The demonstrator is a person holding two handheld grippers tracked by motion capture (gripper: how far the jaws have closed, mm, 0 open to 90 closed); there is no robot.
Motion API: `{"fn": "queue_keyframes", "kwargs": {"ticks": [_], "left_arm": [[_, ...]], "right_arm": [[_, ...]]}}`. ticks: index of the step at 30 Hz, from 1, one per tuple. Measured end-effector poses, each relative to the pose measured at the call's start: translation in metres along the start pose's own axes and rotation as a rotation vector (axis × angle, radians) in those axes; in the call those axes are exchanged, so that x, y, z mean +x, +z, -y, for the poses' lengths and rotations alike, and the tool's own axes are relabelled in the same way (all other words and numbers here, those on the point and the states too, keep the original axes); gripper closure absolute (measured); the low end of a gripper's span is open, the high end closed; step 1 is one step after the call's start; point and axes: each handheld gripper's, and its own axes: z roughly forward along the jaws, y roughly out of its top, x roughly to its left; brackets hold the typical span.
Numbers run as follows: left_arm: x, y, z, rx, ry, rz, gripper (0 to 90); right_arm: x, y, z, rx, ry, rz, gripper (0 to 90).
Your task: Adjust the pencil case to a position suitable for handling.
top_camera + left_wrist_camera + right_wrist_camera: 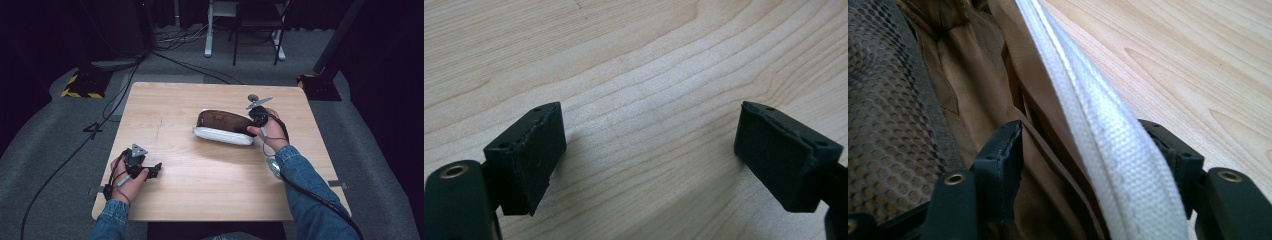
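From above, the shoe lies on its side near the middle of the desk, white sole toward the person, with the right hand-held gripper at its heel end. Up close, the right gripper view shows the jaws spread wide, straddling the white edge, one jaw inside against the brown lining, one outside, not pressing. The left hand-held gripper rests well apart near the desk's front left, and its own view shows gaping jaws over bare wood.
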Motion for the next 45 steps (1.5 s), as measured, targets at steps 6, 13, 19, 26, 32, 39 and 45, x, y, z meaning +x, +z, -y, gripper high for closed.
{"fn": "queue_keyframes", "kwargs": {"ticks": [6,13,19,26,32,39,45], "left_arm": [[0.0,0.0,0.0,0.001,0.002,0.001,13.4],[0.0,0.0,0.0,0.0,0.007,0.0,13.4],[0.0,0.0,0.0,-0.001,0.008,0.0,13.4],[0.0,0.0,0.0,0.0,0.007,0.001,13.4],[0.0,0.0,0.0,0.0,0.007,0.002,13.4],[0.0,0.0,0.0,-0.001,0.009,0.001,13.4],[0.0,0.0,0.0,0.0,0.007,0.002,13.4]], "right_arm": [[-0.002,0.003,0.001,0.006,0.006,-0.008,40.5],[-0.003,0.002,0.002,0.014,-0.005,-0.002,50.1],[-0.002,0.0,0.001,0.035,-0.035,0.004,60.8],[-0.001,-0.004,-0.001,0.07,-0.056,-0.014,74.8],[0.001,-0.005,0.0,0.095,-0.073,-0.036,85.2],[0.006,-0.006,0.0,0.078,-0.084,-0.024,87.1],[0.011,-0.011,-0.002,0.066,-0.097,-0.044,87.7]]}}
